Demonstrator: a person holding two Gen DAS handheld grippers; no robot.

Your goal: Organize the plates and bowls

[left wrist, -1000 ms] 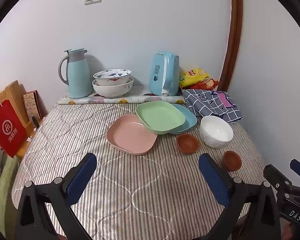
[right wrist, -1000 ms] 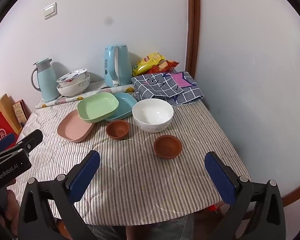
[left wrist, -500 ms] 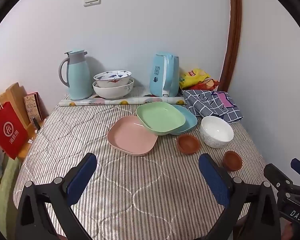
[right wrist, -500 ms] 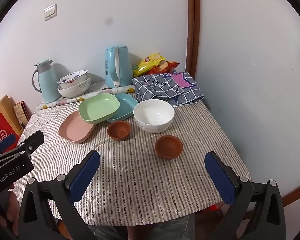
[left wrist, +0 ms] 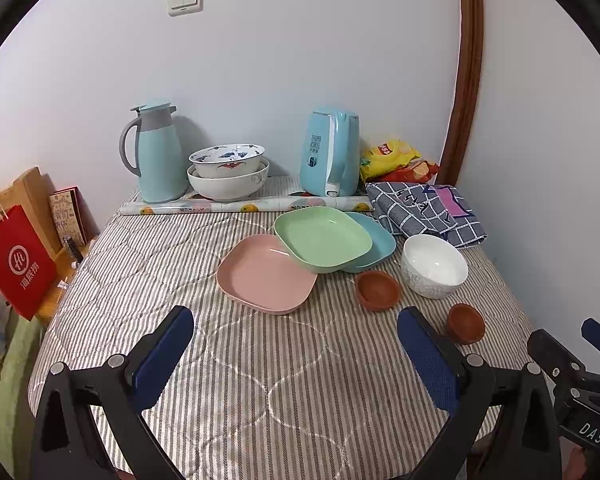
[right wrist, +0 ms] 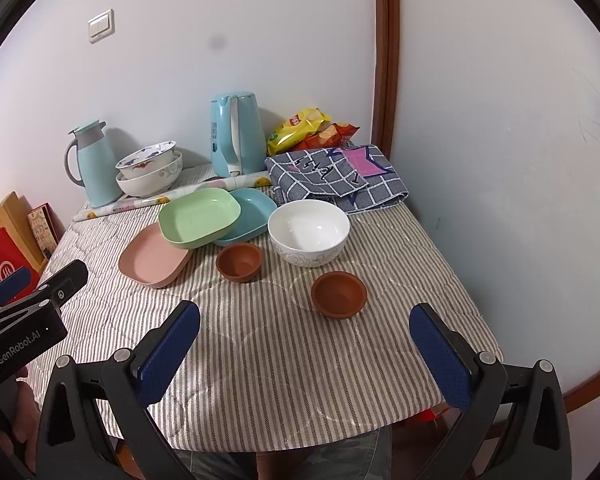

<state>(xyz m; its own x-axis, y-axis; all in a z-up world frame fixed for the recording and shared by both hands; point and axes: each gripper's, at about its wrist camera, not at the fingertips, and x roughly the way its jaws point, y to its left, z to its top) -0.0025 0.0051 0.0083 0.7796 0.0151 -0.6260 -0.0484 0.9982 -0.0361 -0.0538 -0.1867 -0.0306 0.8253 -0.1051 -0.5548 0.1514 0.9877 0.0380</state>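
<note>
Bowls wait ahead of us: our right gripper (right wrist: 304, 350), wide open and empty like our left gripper (left wrist: 296, 354), is nearer the small brown bowl (right wrist: 339, 294) by the table's right edge.

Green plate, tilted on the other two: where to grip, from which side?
Grip the green plate by its near raised rim, coming in low from the front. It rests tilted across the pink plate and blue plate, so that edge likely sits off the cloth, leaving room for a finger beneath. Both grippers, left gripper and right gripper, are open and empty.
</note>
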